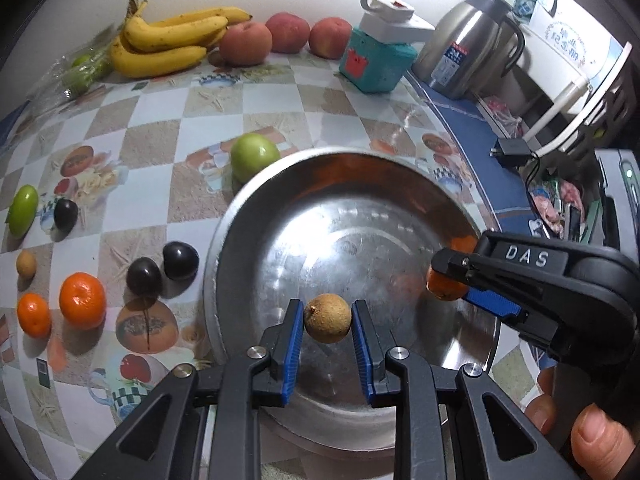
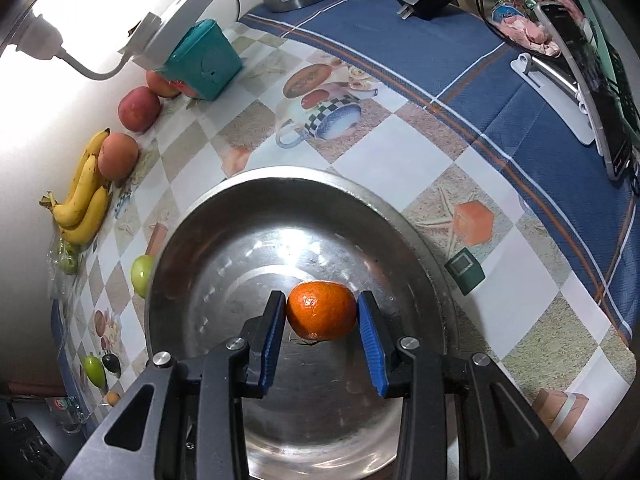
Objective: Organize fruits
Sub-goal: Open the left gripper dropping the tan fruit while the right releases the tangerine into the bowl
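Deposit step in hand. Your left gripper clamps small brown fruit; right gripper clamps tangerine. Both hang over empty steel bowl. Next: lower, release gently; round fruit likely rolls.

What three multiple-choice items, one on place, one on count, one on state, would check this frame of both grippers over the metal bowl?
1. Where does the green apple lie?
A. inside the bowl
B. on the tablecloth beside the bowl's rim
C. on the bananas

2. How many mandarins lie on the tablecloth in the left wrist view?
A. two
B. none
C. five

3. What does the left gripper hold?
A. nothing
B. a banana
C. a small brown longan

Answers: 1 B, the apple rests on the cloth just outside the metal bowl. 2 A, two mandarins sit side by side at the left. 3 C, the fingers clamp the longan above the bowl.
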The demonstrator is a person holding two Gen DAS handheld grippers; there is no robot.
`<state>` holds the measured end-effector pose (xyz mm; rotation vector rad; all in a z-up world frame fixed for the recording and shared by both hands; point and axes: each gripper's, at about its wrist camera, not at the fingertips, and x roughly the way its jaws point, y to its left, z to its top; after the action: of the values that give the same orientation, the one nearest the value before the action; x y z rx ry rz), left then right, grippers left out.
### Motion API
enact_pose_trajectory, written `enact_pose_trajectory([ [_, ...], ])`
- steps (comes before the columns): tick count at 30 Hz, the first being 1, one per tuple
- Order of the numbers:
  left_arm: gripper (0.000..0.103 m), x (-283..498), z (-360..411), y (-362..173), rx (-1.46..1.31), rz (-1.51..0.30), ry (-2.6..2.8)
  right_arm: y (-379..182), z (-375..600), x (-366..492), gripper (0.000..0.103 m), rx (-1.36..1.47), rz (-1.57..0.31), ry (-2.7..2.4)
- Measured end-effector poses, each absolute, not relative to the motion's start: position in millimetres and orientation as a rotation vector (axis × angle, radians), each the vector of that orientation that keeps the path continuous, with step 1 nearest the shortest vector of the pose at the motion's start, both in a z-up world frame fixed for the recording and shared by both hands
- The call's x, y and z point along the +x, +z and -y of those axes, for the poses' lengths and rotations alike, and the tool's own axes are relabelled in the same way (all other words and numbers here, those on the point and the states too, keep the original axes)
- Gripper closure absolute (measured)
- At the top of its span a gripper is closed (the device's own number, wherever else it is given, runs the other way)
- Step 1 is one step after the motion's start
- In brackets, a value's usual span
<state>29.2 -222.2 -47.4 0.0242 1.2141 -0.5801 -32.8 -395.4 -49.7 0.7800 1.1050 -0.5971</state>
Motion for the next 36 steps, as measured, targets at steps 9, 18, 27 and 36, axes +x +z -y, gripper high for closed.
enact_pose_trajectory([
  [9,0.076,27.6,220.6,-53.3,0.030,-1.234,-0.572,-53.6,393.6,-31.8,0.064,0.776,-1.120,-0.612],
  [18,0.074,29.3,220.3,-53.8,0.006,-1.253,-0.579,-52.8,393.6,-31.8,0.064,0.776,-1.116,-0.625],
  [27,0.058,28.9,216.0,-38.8,-0.021,-1.199,-0.586,-43.6,393.6,-33.4,0.064,0.769,-1.075,-0.625],
  [36,0.055,41.8,188.4,-17.6,-0.099,-1.109,-0.468,-36.3,391.8,-30.6,0.064,0.753,-1.051,-0.617],
])
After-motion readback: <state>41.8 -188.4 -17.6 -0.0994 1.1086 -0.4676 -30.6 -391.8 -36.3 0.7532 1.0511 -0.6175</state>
